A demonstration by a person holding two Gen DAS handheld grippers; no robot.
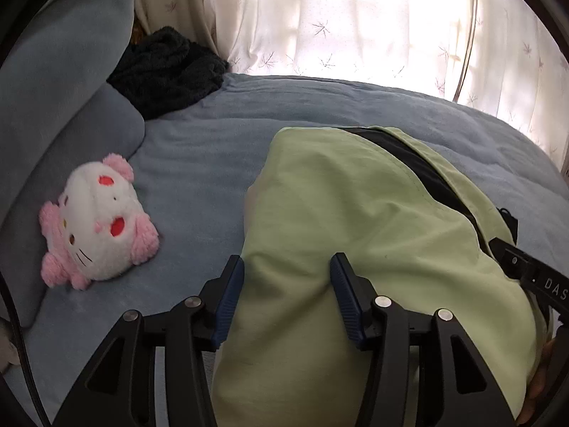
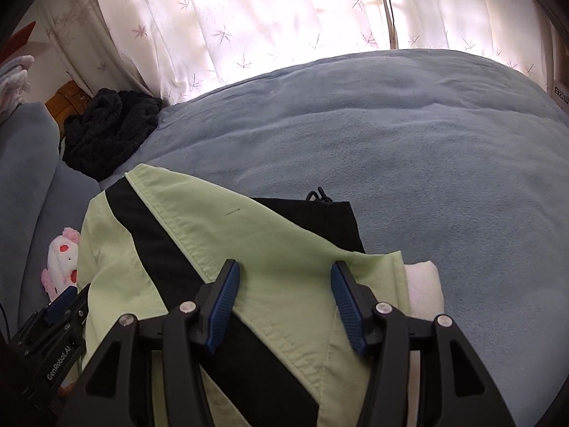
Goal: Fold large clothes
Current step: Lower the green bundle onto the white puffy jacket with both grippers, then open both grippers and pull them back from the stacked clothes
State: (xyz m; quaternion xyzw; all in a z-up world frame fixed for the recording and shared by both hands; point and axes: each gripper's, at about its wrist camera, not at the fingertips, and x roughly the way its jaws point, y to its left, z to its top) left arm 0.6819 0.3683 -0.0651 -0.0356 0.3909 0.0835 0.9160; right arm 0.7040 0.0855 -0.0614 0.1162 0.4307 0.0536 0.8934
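A light green garment (image 1: 355,195) with a black band (image 1: 419,163) lies folded on a blue blanket (image 1: 206,142). My left gripper (image 1: 287,258) hangs over its near left part, jaws apart, the cloth passing under both blue pads without being pinched. In the right wrist view the same garment (image 2: 284,249) spreads below my right gripper (image 2: 284,267), which is also open above the cloth. A black fabric piece (image 2: 330,220) and a white layer (image 2: 423,284) stick out beneath the green. Each view catches the other gripper at its edge: the right gripper (image 1: 526,267) and the left gripper (image 2: 60,302).
A pink and white plush toy (image 1: 96,224) lies left of the garment by a blue pillow (image 1: 71,106). A dark fuzzy bundle (image 1: 167,71) sits at the back left corner. A bright patterned curtain (image 2: 249,10) hangs behind the bed. Bare blanket (image 2: 444,149) stretches to the right.
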